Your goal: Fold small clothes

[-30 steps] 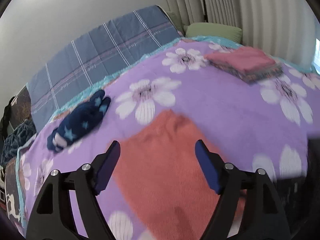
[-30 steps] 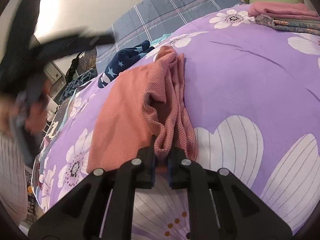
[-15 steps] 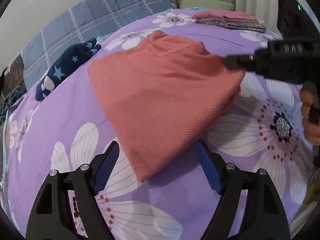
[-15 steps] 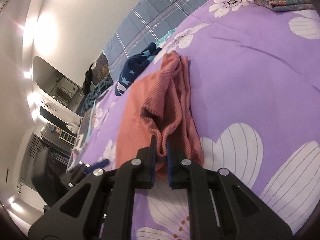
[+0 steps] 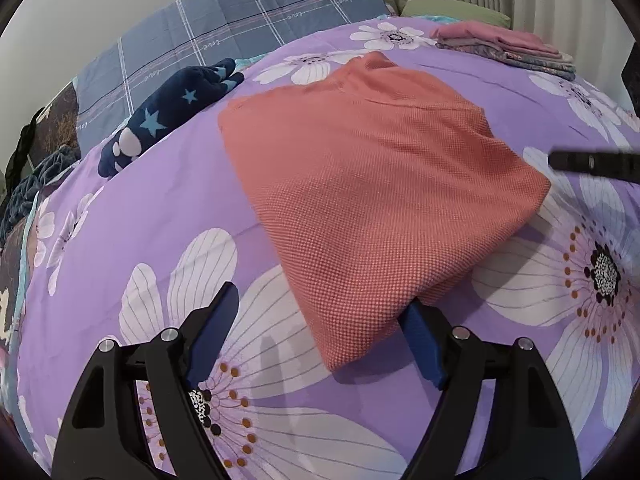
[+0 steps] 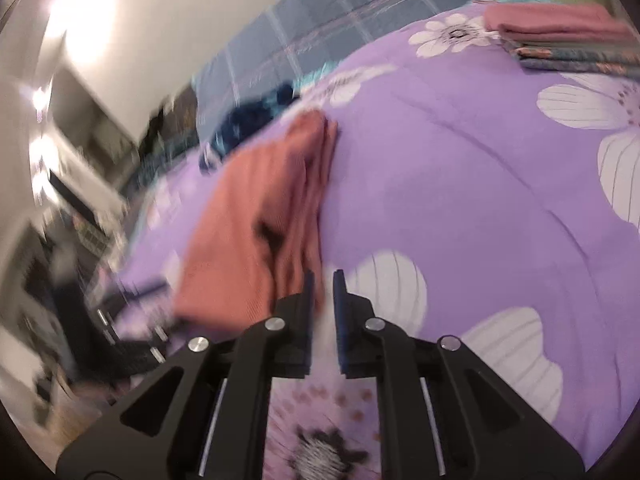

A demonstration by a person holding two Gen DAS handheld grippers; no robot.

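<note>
A coral knit garment [image 5: 372,184] lies folded on the purple flowered bedspread [image 5: 152,208]. My left gripper [image 5: 320,328] is open at its near corner; the corner lies over the right finger and between the jaws. In the blurred right wrist view the garment [image 6: 260,216] lies ahead and left of my right gripper [image 6: 323,292], whose jaws stand a narrow gap apart with no cloth between them. The right gripper's tip [image 5: 592,162] shows at the right edge of the left wrist view, just off the garment's right corner.
A navy star-print garment [image 5: 168,112] lies at the back left. A stack of folded clothes [image 5: 508,46] sits at the back right, also in the right wrist view [image 6: 568,36]. A blue plaid quilt [image 5: 240,28] and a green pillow [image 5: 456,10] lie behind.
My right gripper has let go of the garment's edge and pulled back to the right. My left gripper has closed in on the near corner, now over its right finger.
</note>
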